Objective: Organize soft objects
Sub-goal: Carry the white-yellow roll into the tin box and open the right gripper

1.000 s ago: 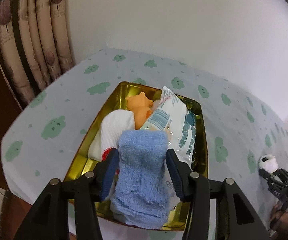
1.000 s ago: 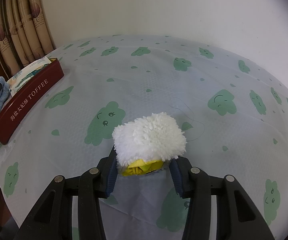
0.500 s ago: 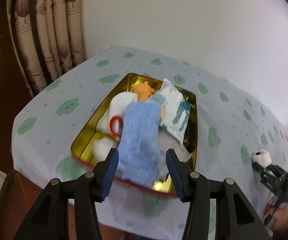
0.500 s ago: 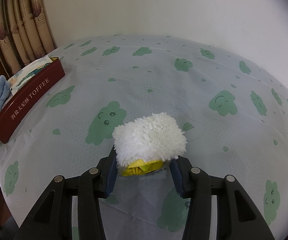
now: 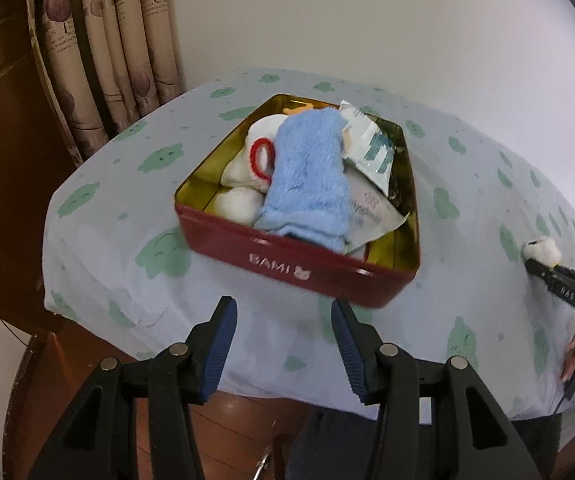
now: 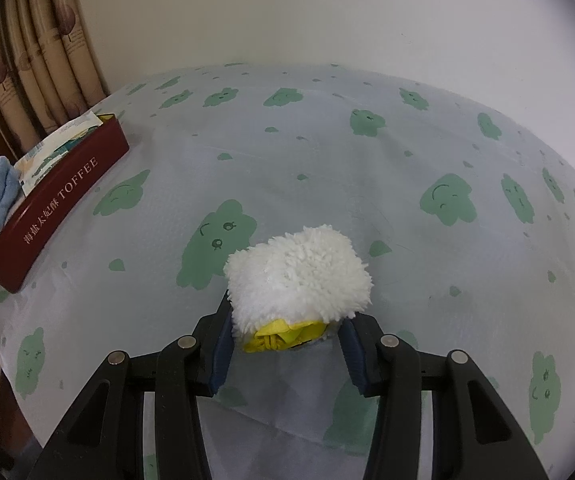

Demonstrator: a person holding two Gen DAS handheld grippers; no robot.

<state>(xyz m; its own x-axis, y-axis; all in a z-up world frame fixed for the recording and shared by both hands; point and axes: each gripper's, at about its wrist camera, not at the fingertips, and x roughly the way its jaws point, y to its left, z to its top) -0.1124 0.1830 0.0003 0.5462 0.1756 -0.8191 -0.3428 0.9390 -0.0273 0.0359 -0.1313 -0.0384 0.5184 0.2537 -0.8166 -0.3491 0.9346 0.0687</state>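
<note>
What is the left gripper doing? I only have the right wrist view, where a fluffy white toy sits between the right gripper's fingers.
Observer: The left gripper is open and empty, short of the red metal tin.
Operator: Is the blue cloth inside that tin?
Observer: Yes, the fluffy blue cloth lies on top of the contents, one end at the near wall.
Operator: What else is inside?
Observer: A white plush piece with a red ring and white printed packets.
</note>
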